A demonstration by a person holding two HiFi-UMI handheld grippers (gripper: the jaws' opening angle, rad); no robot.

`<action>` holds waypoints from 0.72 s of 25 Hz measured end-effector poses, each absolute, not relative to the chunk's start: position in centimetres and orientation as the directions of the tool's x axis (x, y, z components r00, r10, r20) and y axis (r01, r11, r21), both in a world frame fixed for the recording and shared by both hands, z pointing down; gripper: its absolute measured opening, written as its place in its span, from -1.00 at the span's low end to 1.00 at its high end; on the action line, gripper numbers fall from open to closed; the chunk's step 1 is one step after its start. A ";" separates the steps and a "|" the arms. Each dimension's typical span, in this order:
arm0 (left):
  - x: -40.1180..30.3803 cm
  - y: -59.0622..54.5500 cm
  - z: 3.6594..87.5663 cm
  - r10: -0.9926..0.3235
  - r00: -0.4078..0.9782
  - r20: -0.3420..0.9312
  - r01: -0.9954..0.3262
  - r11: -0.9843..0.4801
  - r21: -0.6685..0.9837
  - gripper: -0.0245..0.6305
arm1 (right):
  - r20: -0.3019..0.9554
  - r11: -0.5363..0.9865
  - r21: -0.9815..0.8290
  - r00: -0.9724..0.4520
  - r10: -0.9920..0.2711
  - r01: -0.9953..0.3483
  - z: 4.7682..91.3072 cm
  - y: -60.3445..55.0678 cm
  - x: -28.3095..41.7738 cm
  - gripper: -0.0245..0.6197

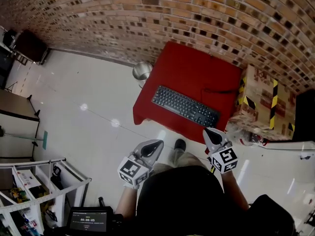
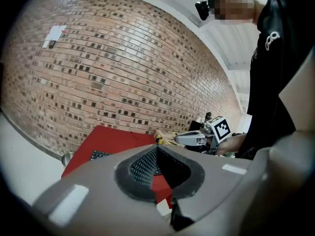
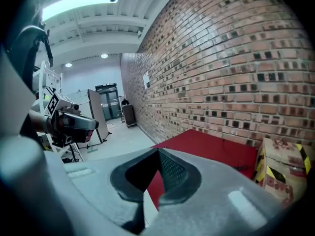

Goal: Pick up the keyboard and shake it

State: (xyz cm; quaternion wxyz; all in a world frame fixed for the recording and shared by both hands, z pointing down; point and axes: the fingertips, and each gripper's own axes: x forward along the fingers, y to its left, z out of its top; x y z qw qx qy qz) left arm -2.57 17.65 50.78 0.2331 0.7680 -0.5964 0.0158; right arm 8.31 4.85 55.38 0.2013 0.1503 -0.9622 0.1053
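A black keyboard [image 1: 185,105] lies flat on the red-covered table [image 1: 197,68] against the brick wall, its cable running off toward the right. My left gripper [image 1: 155,144] hangs short of the table's near edge, left of the keyboard, shut and empty. To the right of it my right gripper [image 1: 208,131] is at the table's near right corner, also shut on nothing. In the left gripper view the closed jaws hide most of the keyboard [image 2: 98,155], and the right gripper [image 2: 178,139] shows beyond them. From the right gripper view only the red table [image 3: 211,149] is seen, not the keyboard.
A metal bin [image 1: 142,71] stands on the floor at the table's left side. A cardboard box with yellow-black tape [image 1: 261,102] sits right of the table. White shelving [image 1: 29,186] stands at the lower left. My foot [image 1: 179,144] is on the pale floor before the table.
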 end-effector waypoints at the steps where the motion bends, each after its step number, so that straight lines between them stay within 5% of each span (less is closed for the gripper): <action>1: -2.6 16.9 51.1 -0.906 0.290 0.310 -0.924 -0.180 0.337 -0.87 | 0.426 0.927 -0.155 -0.869 -0.249 -0.342 55.8 4.1 8.6 -0.95; 18: -7.4 9.5 56.7 -0.839 0.279 0.467 -0.938 -0.133 0.320 -0.88 | 0.554 0.787 -0.281 -0.763 -0.334 -0.549 61.7 -2.8 14.0 -0.95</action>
